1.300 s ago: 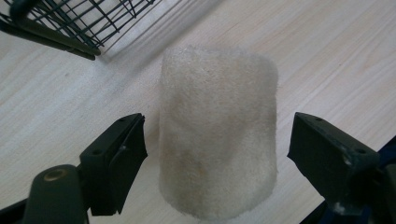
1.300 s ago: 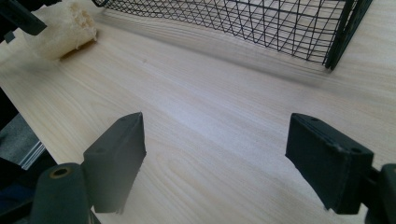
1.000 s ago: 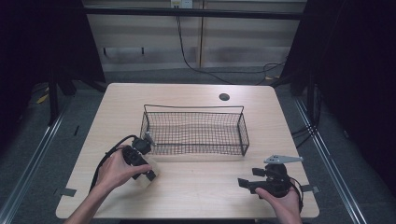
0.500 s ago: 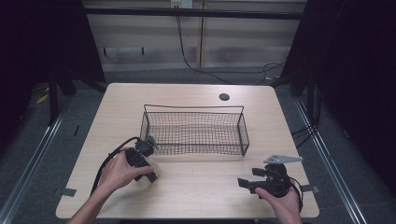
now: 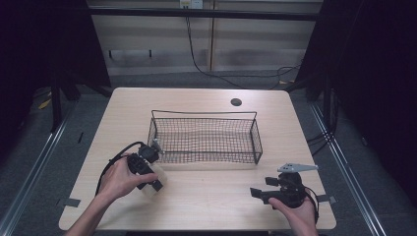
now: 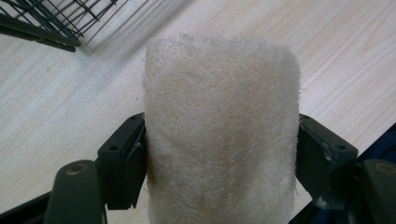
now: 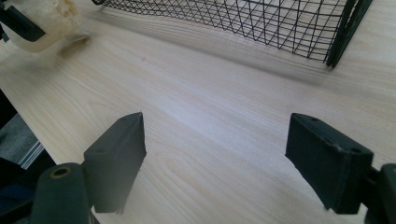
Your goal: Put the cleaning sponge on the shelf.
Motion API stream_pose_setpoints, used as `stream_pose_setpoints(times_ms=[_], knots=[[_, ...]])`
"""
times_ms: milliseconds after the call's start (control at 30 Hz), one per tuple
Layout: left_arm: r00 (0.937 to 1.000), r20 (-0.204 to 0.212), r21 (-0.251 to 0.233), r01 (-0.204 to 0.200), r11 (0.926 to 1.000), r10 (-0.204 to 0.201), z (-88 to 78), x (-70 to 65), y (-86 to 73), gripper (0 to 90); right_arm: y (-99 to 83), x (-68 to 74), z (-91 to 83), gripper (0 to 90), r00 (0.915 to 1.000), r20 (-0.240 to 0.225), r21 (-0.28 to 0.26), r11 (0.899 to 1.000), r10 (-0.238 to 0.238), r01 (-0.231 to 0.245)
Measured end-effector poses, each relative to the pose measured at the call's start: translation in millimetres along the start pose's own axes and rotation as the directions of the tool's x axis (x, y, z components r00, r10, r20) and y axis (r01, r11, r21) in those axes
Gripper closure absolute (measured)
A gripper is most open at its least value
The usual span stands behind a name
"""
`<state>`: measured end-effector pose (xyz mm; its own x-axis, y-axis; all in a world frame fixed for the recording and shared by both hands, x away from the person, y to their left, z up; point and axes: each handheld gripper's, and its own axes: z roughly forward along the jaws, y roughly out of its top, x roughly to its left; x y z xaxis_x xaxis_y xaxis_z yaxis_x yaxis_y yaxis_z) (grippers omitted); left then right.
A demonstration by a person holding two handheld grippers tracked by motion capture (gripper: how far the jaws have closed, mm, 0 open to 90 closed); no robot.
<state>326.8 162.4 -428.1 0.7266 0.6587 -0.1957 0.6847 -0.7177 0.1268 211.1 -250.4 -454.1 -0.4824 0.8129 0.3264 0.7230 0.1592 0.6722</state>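
Wire basket [image 5: 205, 139] sits mid-worktop [image 5: 206, 201], long side across. Black mesh, low walls, taller end frames. Nothing in it that I can see: bare wood shows through the mesh floor.

Left gripper [image 5: 147, 172] is at the front left of the worktop, just off the basket's near left corner, apart from the wire. Its fingers [image 6: 122, 158] are pinching a cream fuzzy roll [image 6: 222, 130], looks like a sponge or fleece pad, pressed in from both sides. In the left gripper view the roll stands up between the pads and rises well past them, pale wood behind it, basket corner [image 6: 42, 23] at top left. From the high view the roll [image 5: 153, 178] is a light block right at the hand [image 5: 118, 179], low over the worktop; can't tell if it touches the surface. So it's outside the basket, near its front left.

Right gripper [image 5: 268, 192] is at front right, near the worktop edge, well apart from the basket's near right corner. Fingers [image 7: 116, 158] spread wide, nothing between them, only bare wood below. Its view looks along the worktop: basket's near wall [image 7: 243, 25] across the top, the cream roll [image 7: 42, 23] with the other gripper's finger on it at far top left. Grey three-cornered plate [image 5: 297, 168] on top of it.

Dark round grommet hole [image 5: 236, 102] at the back of the worktop, behind the basket.
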Motion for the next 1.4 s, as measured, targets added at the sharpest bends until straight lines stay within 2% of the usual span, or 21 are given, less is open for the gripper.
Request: stream_pose_setpoints(times_ms=[400, 700, 867, 1000, 1033, 1133, 1267, 1300, 1400], knots=[[0.9997, 0.011, -0.011, -0.023, 0.9997, 0.024, -12.3, -1.8, -2.5, 26.9, -0.2, 0.3, 1.0, 19.5, 1.0000, -0.006, 0.009, 1.000, 0.004, -0.004], [0.9999, 0.009, 0.001, -0.008, 1.0000, 0.008, -22.2, -0.6, -6.0, 26.9, -0.2, 0.3, 0.8, 19.5, 1.0000, -0.004, 0.010, 1.000, 0.008, -0.008], [1.0000, 0.003, -0.007, -0.006, 1.0000, 0.006, -34.8, -0.2, -8.7, 26.9, -0.3, 0.0, 0.9, 19.5, 1.0000, -0.006, 0.008, 1.000, 0.005, -0.005], [1.0000, 0.004, 0.000, -0.008, 1.0000, 0.008, -38.3, -1.0, -9.8, 26.9, -0.3, -0.4, 1.1, 19.5, 1.0000, -0.005, 0.007, 1.000, 0.003, -0.003], [0.9998, 0.002, 0.012, -0.020, 0.9997, 0.020, -38.3, 0.0, -10.0, 26.9, -0.3, -0.1, 1.1, 19.5, 1.0000, -0.004, 0.009, 1.000, 0.004, -0.004], [0.9998, 0.011, 0.015, -0.018, 0.9997, 0.018, -37.5, 0.5, -10.0, 26.9, -0.2, 0.1, 1.0, 19.5, 1.0000, -0.005, 0.011, 1.000, 0.007, -0.007], [0.9998, 0.002, 0.033, -0.021, 0.9992, 0.020, -39.4, 0.4, -9.3, 26.9, -0.2, -0.3, 1.3, 19.5, 1.0000, -0.004, 0.012, 1.000, 0.005, -0.005], [0.9998, 0.013, 0.027, -0.016, 0.9995, 0.015, -42.1, 0.1, -9.5, 26.9, -0.2, -0.2, 1.4, 19.5, 1.0000, -0.004, 0.012, 1.000, 0.006, -0.006], [0.9997, 0.004, 0.031, -0.023, 0.9993, 0.023, -45.8, 0.0, -9.2, 26.9, -0.2, -0.2, 1.4, 19.5, 1.0000, -0.004, 0.012, 1.000, 0.005, -0.005]])
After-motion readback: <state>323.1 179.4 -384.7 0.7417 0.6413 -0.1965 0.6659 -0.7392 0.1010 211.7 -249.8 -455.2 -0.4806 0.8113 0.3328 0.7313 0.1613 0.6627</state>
